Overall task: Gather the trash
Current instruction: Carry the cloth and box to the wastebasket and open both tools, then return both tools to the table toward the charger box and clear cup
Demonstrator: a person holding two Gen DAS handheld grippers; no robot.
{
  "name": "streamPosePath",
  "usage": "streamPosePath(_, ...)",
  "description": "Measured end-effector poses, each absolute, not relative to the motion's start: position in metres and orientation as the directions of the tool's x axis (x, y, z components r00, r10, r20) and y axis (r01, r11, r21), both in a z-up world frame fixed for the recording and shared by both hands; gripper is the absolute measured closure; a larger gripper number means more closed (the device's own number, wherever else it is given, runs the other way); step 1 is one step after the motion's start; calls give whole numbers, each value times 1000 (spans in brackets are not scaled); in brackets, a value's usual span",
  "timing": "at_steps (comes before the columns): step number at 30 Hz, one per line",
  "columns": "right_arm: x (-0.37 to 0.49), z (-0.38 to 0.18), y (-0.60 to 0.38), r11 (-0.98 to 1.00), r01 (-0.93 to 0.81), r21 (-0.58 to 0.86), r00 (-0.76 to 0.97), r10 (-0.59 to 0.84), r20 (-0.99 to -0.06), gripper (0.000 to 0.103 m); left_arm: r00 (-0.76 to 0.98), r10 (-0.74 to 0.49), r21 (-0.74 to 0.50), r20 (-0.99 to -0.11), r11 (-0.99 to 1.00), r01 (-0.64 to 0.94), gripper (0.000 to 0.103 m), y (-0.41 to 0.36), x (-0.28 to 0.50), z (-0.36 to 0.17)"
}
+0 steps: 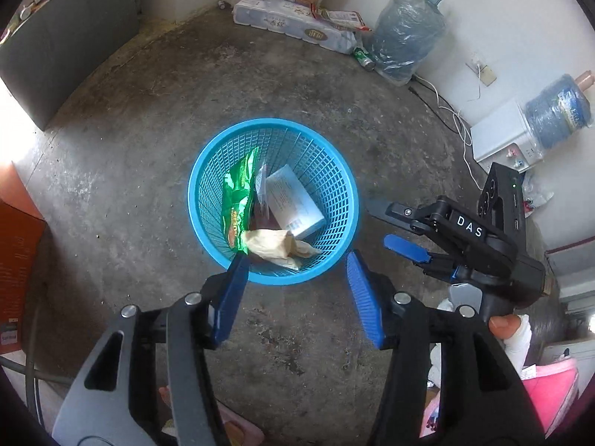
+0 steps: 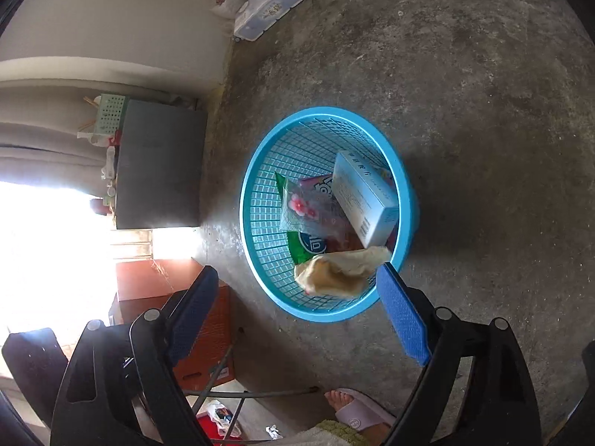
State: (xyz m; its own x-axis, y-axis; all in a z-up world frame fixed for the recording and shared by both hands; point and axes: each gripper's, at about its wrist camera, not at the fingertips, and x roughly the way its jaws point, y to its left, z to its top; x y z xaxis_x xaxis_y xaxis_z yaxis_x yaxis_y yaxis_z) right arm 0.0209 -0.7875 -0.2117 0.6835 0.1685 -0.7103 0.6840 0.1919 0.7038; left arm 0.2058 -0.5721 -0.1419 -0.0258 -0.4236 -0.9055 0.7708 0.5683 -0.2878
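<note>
Left wrist view
- Left tool [image 1: 297,282]: released, blue pads spread wide, nothing between them; it hung above the near rim of the basket.
- Basket [image 1: 336,171]: blue mesh, standing on the concrete floor [image 1: 148,148] directly ahead of the tool.
- Contents: green snack wrapper [image 1: 238,200] against the left wall, white carton [image 1: 293,200] right of it, crumpled tan paper [image 1: 279,247] nearest the tool.
- Right tool [image 1: 379,225]: seen to the right, beside the basket rim, pads apart, empty.
- Floor around basket: no loose trash seen near either tool; a green can [image 1: 363,57] lay far ahead by the wrapped water bottle [image 1: 405,37]; could not tell if it counts as trash.

Right wrist view
- Right tool [image 2: 297,297]: released, empty, its right pad over the near rim of the basket [image 2: 256,171].
- Contents: white carton [image 2: 366,197], clear floral packet [image 2: 305,208], green snack wrapper [image 2: 306,247], tan paper [image 2: 338,269], all inside.

Progress (judged)
- Done: four pieces sat in the basket.
- Left: little or nothing near; possibly the far can.
</note>
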Motion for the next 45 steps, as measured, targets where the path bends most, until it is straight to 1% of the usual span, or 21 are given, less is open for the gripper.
streamPosePath(4, -5, -211, -771, 197, 685, 702, 686, 151, -712, 18, 41, -433, -227, -900, 547, 806, 50, -550, 202, -116)
streamPosePath(7, -23, -196, -757, 202, 666, 718, 703, 150, -695, 18, 60, -457, -232, -887, 556, 798, 48, -521, 199, -87)
streamPosePath(8, -27, -188, -753, 215, 658, 721, 709, 144, -690, 18, 68, -471, -237, -880, 558, 796, 46, -510, 197, -77)
streamPosePath(12, -40, -145, -732, 295, 623, 724, 728, 120, -675, 18, 99, -515, -250, -852, 565, 787, 38, -460, 182, -38)
streamPosePath(15, -38, -112, -715, 370, 591, 717, 734, 123, -668, 18, 121, -555, -275, -823, 575, 770, 34, -413, 172, -14)
streamPosePath(20, -23, -52, -675, 501, 503, 704, 751, 151, -643, 18, 214, -591, -272, -778, 623, 733, 33, -325, 160, 15)
streamPosePath(24, 1, -8, -633, 601, 415, 683, 752, 196, -630, 15, 311, -585, -276, -749, 702, 657, 32, -246, 161, 29)
streamPosePath(29, 45, 26, -562, 721, 305, 622, 706, 268, -656, 15, 448, -546, -310, -708, 810, 497, 32, -139, 167, 34)
streamPosePath(33, 84, 43, -485, 799, 155, 580, 663, 351, -661, 15, 518, -501, -398, -694, 866, 304, 32, -49, 169, 22)
streamPosePath(36, 116, 51, -422, 828, 25, 560, 618, 428, -660, 15, 559, -451, -436, -696, 884, 170, 32, 8, 169, 8)
streamPosePath(40, 161, 56, -335, 833, -132, 538, 528, 519, -673, 15, 595, -407, -479, -693, 877, 42, 32, 60, 166, -9)
streamPosePath(44, 208, 65, -254, 824, -264, 501, 458, 564, -687, 15, 607, -407, -510, -683, 860, 3, 32, 88, 164, -20)
streamPosePath(45, 218, 66, -236, 824, -288, 487, 444, 566, -695, 15, 606, -412, -518, -680, 856, 0, 33, 91, 162, -23)
